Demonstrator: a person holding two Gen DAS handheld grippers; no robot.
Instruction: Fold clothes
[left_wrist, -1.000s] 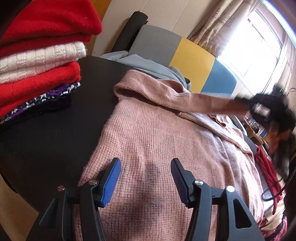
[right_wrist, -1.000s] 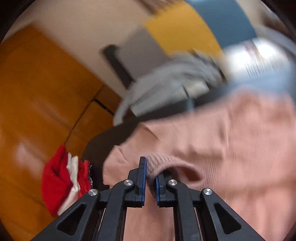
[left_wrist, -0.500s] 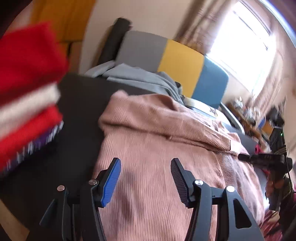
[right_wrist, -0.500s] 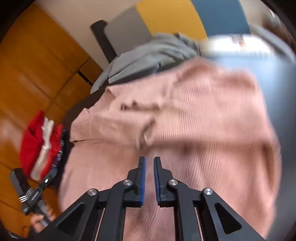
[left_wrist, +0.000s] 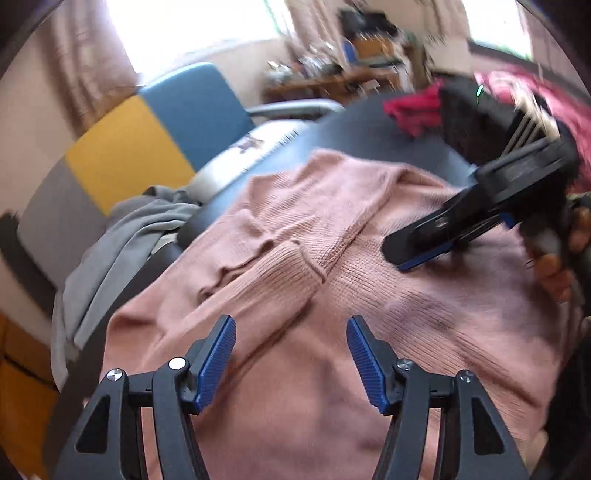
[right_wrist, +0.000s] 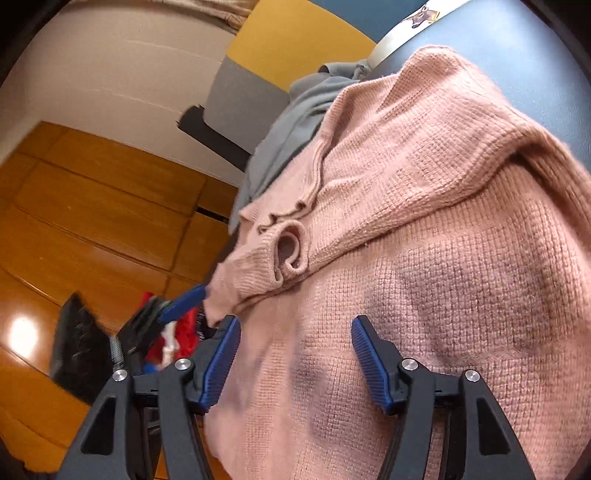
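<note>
**Pink knit, one sleeve folded in, both tools off the cloth**

Pink and loosely knitted, the sweater (left_wrist: 332, 302) lies spread over a dark round table (left_wrist: 399, 147), filling most of both wrist views. One sleeve is laid across the body, its ribbed cuff (right_wrist: 284, 254) resting near the middle, at about 10 o'clock from the right gripper (right_wrist: 295, 354). That gripper's jaws have just been opening; they stand apart with only flat knit below them and nothing pinched. The left gripper (left_wrist: 291, 350) has also just widened, and it hovers over the body with the cuff at about 12 o'clock, empty too.

The likely trouble is the sleeve. It sits unpinned on a soft, grippy knit, so a fingertip dragging across the body could snag a loop and pull the cuff back out of its fold. A pinch taken too deep might gather two layers where one is wanted, and the fold would bunch. The two tools are near each other over the same garment, so a crossing reach could knock them together.

At about 9 o'clock from the sweater, a grey garment (left_wrist: 122, 236) hangs off the table edge toward a grey, yellow and blue chair (left_wrist: 155, 129); a wide sweep could catch it and drag it along. Red clothing (left_wrist: 413, 107) lies at the far side at about 1 o'clock, well apart.
</note>
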